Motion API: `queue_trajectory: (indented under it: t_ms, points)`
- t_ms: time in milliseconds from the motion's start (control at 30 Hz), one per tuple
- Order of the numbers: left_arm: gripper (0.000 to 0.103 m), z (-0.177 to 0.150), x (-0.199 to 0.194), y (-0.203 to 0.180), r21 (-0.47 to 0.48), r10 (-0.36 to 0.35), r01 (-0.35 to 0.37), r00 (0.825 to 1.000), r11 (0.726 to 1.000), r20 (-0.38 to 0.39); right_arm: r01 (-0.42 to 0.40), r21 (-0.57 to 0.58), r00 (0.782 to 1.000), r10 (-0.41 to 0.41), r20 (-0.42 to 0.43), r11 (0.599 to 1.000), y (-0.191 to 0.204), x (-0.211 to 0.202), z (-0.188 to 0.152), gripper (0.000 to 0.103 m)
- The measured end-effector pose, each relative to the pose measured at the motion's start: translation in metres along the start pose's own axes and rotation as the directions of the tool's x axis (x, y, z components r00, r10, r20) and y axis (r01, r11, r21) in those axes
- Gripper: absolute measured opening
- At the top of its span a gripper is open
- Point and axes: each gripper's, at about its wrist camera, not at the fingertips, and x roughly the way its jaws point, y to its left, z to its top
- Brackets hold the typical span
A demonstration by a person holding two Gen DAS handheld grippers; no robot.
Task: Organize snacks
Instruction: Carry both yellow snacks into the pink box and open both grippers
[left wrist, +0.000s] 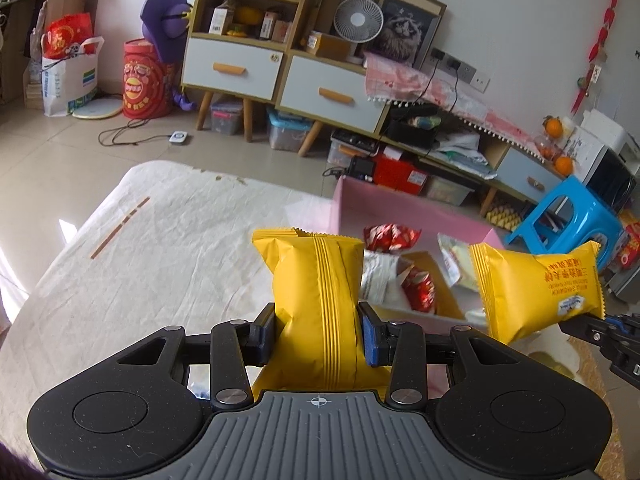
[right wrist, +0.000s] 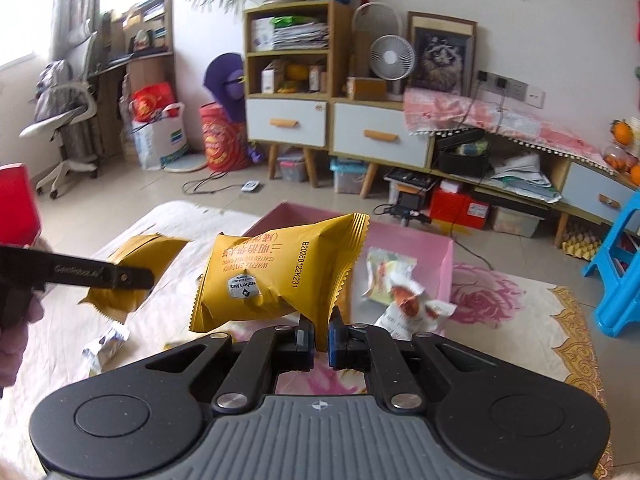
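Observation:
My left gripper (left wrist: 318,330) is shut on a yellow snack packet (left wrist: 316,292), held upright above the white cloth. My right gripper (right wrist: 319,338) is shut on the corner of a second yellow snack packet (right wrist: 272,276), held in the air; this packet also shows at the right of the left wrist view (left wrist: 540,292). The left gripper and its packet (right wrist: 136,276) show at the left of the right wrist view. A pink box (left wrist: 400,212) lies ahead, with red (left wrist: 420,290) and white (left wrist: 378,276) snack packets inside. Pale wrapped snacks (right wrist: 386,276) lie by the box wall (right wrist: 444,268).
A white cloth (left wrist: 160,240) covers the surface on the left; a floral cloth (right wrist: 520,320) covers it on the right. A silver packet (right wrist: 102,348) lies on the cloth. A blue stool (left wrist: 568,220) stands at the right. Cabinets (left wrist: 280,76) line the far wall.

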Motion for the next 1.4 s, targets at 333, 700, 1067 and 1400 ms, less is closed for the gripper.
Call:
queue_trajectory:
  t_ms: [333, 700, 1067, 1400]
  points:
    - [0.038, 0.023, 0.013, -0.036, 0.077, -0.081, 0.076, 0.995, 0.994, 0.064, 0.106, 0.083, 0.994, -0.105, -0.017, 0.991, -0.019, 0.027, 0.013, 0.0]
    - [0.038, 0.045, 0.075, -0.062, 0.142, -0.044, 0.039, 0.999, 0.989, 0.032, 0.164, 0.144, 0.985, -0.153, -0.084, 0.976, -0.048, 0.071, 0.019, 0.0]
    - [0.038, 0.049, 0.112, -0.077, 0.181, -0.018, 0.017, 1.0, 0.983, 0.004, 0.191, 0.211, 0.974, -0.159, -0.16, 0.959, -0.067, 0.11, 0.028, 0.0]
    - [0.039, 0.053, 0.135, -0.073, 0.153, 0.033, -0.028, 0.999, 0.988, -0.029, 0.198, 0.231, 0.965, -0.149, -0.214, 0.953, -0.066, 0.131, 0.031, 0.0]
